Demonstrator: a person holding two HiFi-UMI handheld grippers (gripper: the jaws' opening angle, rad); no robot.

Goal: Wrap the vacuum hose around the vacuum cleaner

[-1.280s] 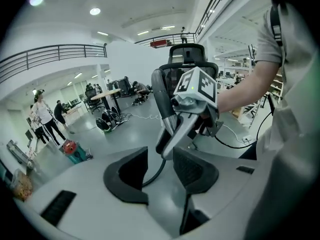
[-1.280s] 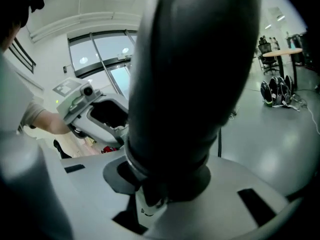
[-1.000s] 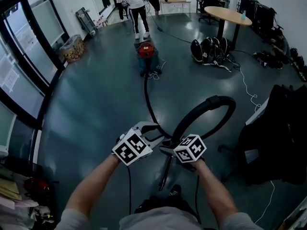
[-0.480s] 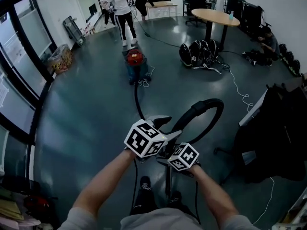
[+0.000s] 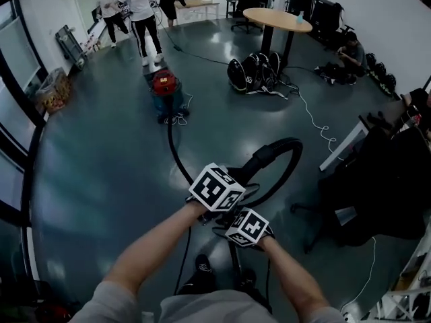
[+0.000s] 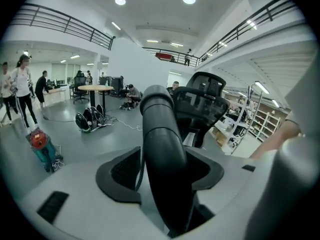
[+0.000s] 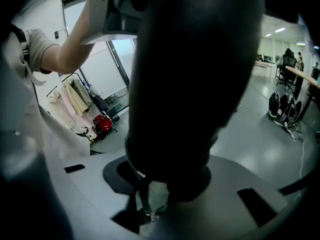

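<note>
The red and teal vacuum cleaner (image 5: 163,86) stands on the floor far ahead, and it also shows small at the left of the left gripper view (image 6: 41,146). Its black hose (image 5: 176,155) runs back to my hands and arcs in a loop (image 5: 286,155) to the right. My left gripper (image 5: 237,184) has just been opening. The hose (image 6: 162,149) lies between its pads (image 6: 119,171) with a gap on the left side. Just below it, my right gripper (image 5: 227,230) is shut on the thick black hose end (image 7: 190,84), which fills its view.
Two people (image 5: 138,5) stand behind the vacuum cleaner. A round table (image 5: 273,19) and black bags (image 5: 252,73) are at the back, and a white cable (image 5: 313,123) trails across the floor. A dark chair (image 5: 384,187) crowds the right; windows line the left.
My left gripper has swung right across the hose until it sits above the right gripper, and its jaws have widened. The right gripper sank slightly. The vacuum cleaner now sits further left in view.
</note>
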